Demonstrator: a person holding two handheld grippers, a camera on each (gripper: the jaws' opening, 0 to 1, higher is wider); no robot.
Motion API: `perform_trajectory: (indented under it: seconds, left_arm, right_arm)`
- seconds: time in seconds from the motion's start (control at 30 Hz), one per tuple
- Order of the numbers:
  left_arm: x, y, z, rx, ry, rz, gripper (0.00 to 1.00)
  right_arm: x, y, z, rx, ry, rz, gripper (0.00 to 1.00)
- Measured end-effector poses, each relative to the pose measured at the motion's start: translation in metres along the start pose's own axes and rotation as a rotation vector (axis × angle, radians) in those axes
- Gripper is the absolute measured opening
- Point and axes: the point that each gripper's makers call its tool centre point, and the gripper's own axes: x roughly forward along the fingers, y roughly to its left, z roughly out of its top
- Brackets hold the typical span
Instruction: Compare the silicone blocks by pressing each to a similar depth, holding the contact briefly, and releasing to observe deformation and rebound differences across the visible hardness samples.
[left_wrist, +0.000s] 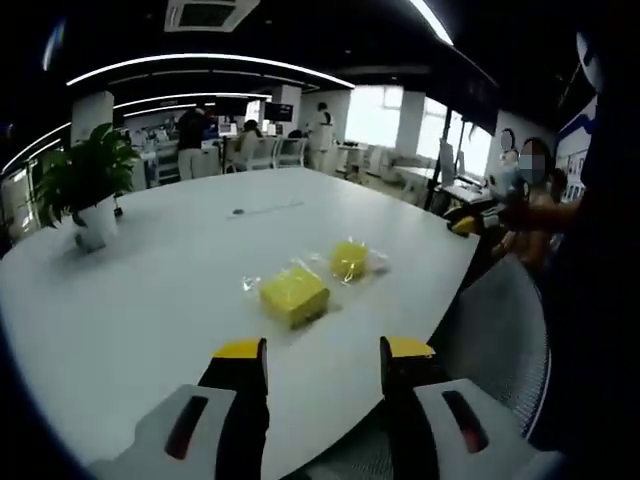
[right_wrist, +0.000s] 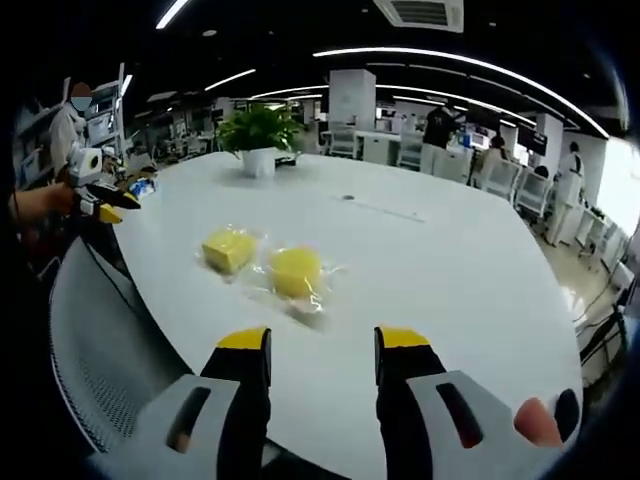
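Approach is the step in hand, judging from how both tools hang short of the samples. Left gripper view: the left gripper (left_wrist: 323, 352) rises from six o'clock with its yellow-tipped jaws apart and nothing between them, over the near edge of the white table (left_wrist: 150, 300). Just beyond the tips, toward twelve o'clock, lies the nearer silicone block (left_wrist: 294, 295), a yellow square in a clear wrapper; the second silicone block (left_wrist: 350, 260) sits just beside it at about one o'clock, also wrapped. A potted plant (left_wrist: 88, 185) stands far off at ten o'clock, and a mesh chair (left_wrist: 500, 330) fills the four o'clock side. Right gripper view: the right gripper (right_wrist: 322, 355) likewise comes up from six o'clock, jaws apart and empty, above the table edge. The same two blocks lie ahead, one at about twelve o'clock (right_wrist: 295, 270) and the other at eleven (right_wrist: 229, 249), close together but seemingly not touching. At nine o'clock the other gripper enters, yellow-tipped, held in a person's hand (right_wrist: 40, 200). Neither block is touched yet, so no press has begun; the next move likely calls for lowering one tool onto a block's top face, squarely, to a modest depth that can be repeated on its neighbour.
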Motion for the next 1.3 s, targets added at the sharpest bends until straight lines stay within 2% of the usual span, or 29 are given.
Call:
perform_trajectory:
  seconds: [0.1,0.2,0.37,0.5,0.6,0.8,0.93,1.03,1.2,1.3]
  left_arm:
    - [0.002,0.000,0.007,0.008,-0.009,0.009,0.44]
    - [0.005,0.005,0.025,0.061,-0.059,0.041,0.45]
    - [0.018,0.007,0.048,0.055,-0.104,0.032,0.45]
    - [0.033,0.001,0.058,0.093,-0.088,-0.006,0.45]
    - [0.047,-0.002,0.065,0.093,-0.069,-0.041,0.45]
    - [0.074,-0.005,0.086,0.065,-0.065,-0.080,0.45]
    - [0.093,-0.006,0.093,0.054,-0.048,-0.101,0.45]
    - [0.106,-0.013,0.102,-0.004,-0.064,-0.143,0.45]
    - [0.121,-0.011,0.109,0.009,-0.053,-0.136,0.41]
    - [0.131,-0.017,0.112,-0.034,-0.044,-0.178,0.42]
  right_arm:
    - [-0.001,0.000,0.004,-0.003,-0.009,0.001,0.38]
    - [-0.001,-0.001,0.007,-0.002,-0.022,-0.001,0.40]
    - [-0.002,-0.002,0.009,0.002,-0.026,-0.002,0.39]
    - [-0.006,-0.002,0.011,-0.004,-0.026,-0.004,0.39]
    - [-0.011,-0.005,0.013,-0.006,-0.026,-0.016,0.38]
    - [-0.018,-0.011,0.012,-0.006,-0.024,-0.038,0.38]
    - [-0.022,-0.013,0.010,0.001,-0.024,-0.052,0.38]
    - [-0.026,-0.015,0.006,-0.003,-0.018,-0.062,0.38]
    - [-0.031,-0.019,0.000,0.000,-0.006,-0.075,0.37]
    - [-0.032,-0.020,-0.002,0.000,0.000,-0.078,0.37]
